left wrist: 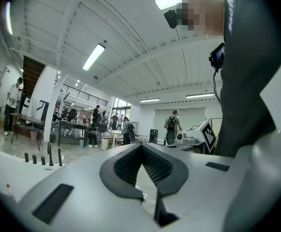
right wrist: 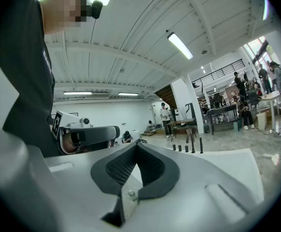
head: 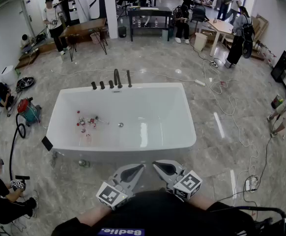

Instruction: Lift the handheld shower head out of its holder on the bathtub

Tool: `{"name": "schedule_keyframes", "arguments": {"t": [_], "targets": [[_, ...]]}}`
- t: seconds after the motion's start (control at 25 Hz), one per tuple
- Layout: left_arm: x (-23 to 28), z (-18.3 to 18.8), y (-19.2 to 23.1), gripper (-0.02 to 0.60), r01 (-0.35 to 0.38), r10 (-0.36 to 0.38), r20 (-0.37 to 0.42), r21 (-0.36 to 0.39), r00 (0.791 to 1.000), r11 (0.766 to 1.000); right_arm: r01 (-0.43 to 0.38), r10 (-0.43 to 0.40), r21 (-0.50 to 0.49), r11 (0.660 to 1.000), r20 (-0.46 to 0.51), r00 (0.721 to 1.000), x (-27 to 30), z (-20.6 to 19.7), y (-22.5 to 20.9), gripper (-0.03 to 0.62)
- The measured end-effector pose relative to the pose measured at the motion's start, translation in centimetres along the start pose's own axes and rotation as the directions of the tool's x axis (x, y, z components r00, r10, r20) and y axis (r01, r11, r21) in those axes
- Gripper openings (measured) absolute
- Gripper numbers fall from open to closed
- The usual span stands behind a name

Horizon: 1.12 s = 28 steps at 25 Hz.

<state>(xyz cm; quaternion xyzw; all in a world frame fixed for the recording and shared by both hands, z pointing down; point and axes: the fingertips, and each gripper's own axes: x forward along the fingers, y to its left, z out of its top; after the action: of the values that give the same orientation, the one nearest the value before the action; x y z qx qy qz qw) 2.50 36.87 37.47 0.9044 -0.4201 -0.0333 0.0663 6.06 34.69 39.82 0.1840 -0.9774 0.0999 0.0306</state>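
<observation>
Grey marble floor (head: 182, 63) lay round the white rectangular bathtub (head: 123, 150), and we hadn't started reaching. Our left gripper (head: 139, 168) and right gripper (head: 157, 165) sat closed and empty short of its near rim. Next, we judged, came opening up and crossing to the slim black handheld shower head (head: 128, 78) on the far rim.

Red vacuum (head: 29, 109) on marble floor (head: 216, 146); white cables (head: 215, 88) trail right; wooden table (head: 86, 28) far back.

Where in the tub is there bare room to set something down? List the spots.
Free: the bathtub floor right of the drain, through to the right wall. Crowded: the left floor, scattered with small red and white items, and the far rim's middle, where the faucet fittings stand.
</observation>
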Motion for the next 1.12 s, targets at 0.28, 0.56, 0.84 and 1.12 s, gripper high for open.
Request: {"name": "schedule_keyframes", "arguments": {"t": [0.28, 0.56, 0.84, 1.12], "targets": [[0.8, 0.0, -0.4, 0.005, -0.007, 0.007, -0.014, 0.006, 1.000, 1.000, -0.028, 0.028, 0.003, 1.000, 0.003, 1.000, -0.6, -1.0, -0.6, 0.002], [1.6, 0.1, -0.1, 0.005, -0.016, 0.016, -0.021, 0.001, 1.000, 1.000, -0.041, 0.041, 0.011, 0.999, 0.017, 0.999, -0.5, -0.6, -1.3, 0.002], [3.6, 0.2, 0.1, 0.005, -0.048, 0.049, -0.023, 0.019, 0.999, 0.999, -0.031, 0.031, 0.019, 0.999, -0.007, 0.999, -1.6, 0.0, -3.5, 0.002], [7.4, -0.2, -1.3, 0.005, -0.113, 0.113, -0.013, 0.049, 0.993, 0.992, -0.085, 0.084, 0.023, 0.996, 0.040, 0.996, -4.7, 0.2, -7.0, 0.002]]}}
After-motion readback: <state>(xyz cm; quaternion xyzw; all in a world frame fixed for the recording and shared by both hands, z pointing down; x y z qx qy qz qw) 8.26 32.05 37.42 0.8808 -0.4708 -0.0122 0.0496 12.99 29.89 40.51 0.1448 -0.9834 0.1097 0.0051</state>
